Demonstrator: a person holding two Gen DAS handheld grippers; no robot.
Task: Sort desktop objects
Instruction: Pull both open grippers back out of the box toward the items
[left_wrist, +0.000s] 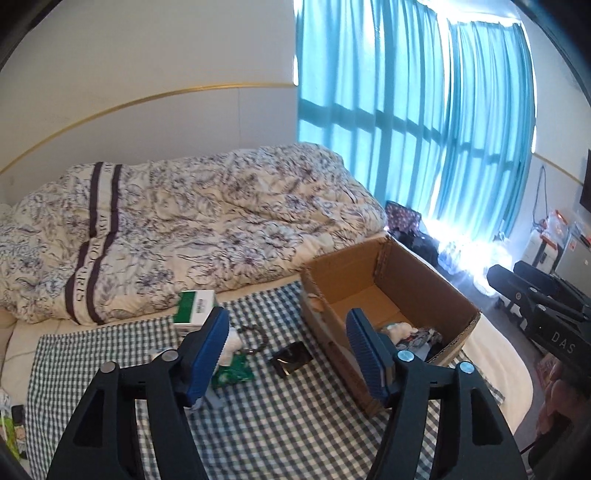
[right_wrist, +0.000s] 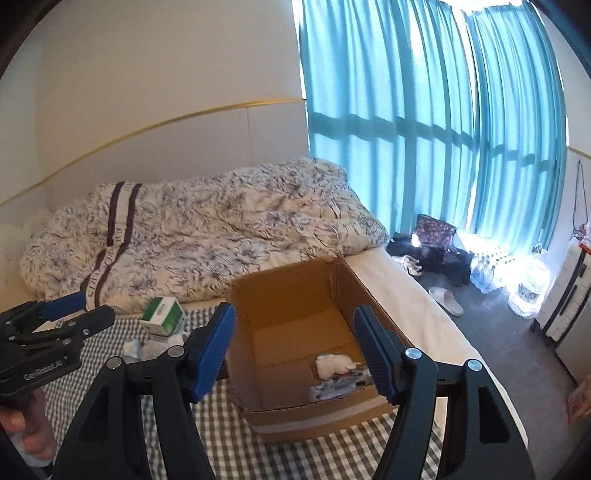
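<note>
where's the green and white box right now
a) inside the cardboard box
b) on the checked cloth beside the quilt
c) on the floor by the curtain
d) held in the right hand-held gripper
b: the green and white box stands on the checked cloth at the edge of the quilt, outside the cardboard box, with no jaws on it.

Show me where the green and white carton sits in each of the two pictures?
Left wrist view: green and white carton, left of centre, at the floral duvet's edge.
Right wrist view: same carton, left of centre, lying tilted.
Shared landmark: open brown cardboard box, to the carton's right.
</note>
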